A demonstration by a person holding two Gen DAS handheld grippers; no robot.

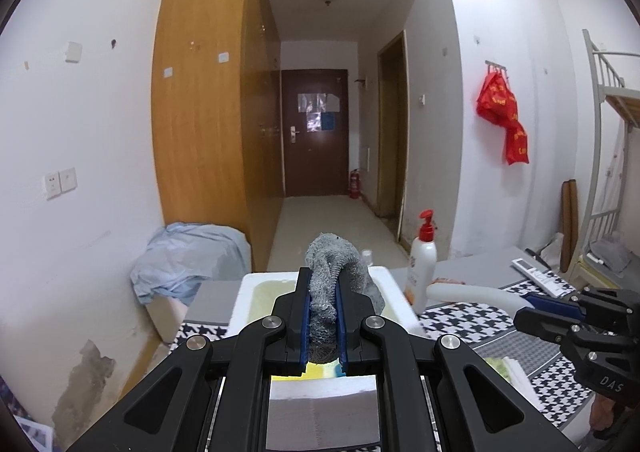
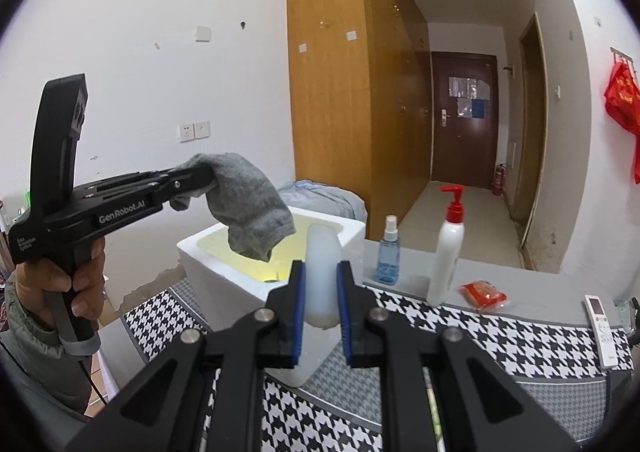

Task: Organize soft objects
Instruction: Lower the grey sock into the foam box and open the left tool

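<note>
Left gripper (image 1: 324, 316): fingers pinch grey sock (image 2: 256, 212), hanging over white foam box (image 2: 208, 252). Right gripper (image 2: 320, 292): fingers clamp white soft object (image 2: 322, 276); pump bottle (image 2: 446, 256) at three o'clock.

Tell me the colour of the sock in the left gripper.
Grey; the sock shows best in the right wrist view.

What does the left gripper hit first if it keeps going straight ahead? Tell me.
Probably the white foam box. The left gripper, shut on the grey sock, points slightly down toward the box's open top; the sock's hanging end would likely reach it first. Depth is uncertain.
</note>
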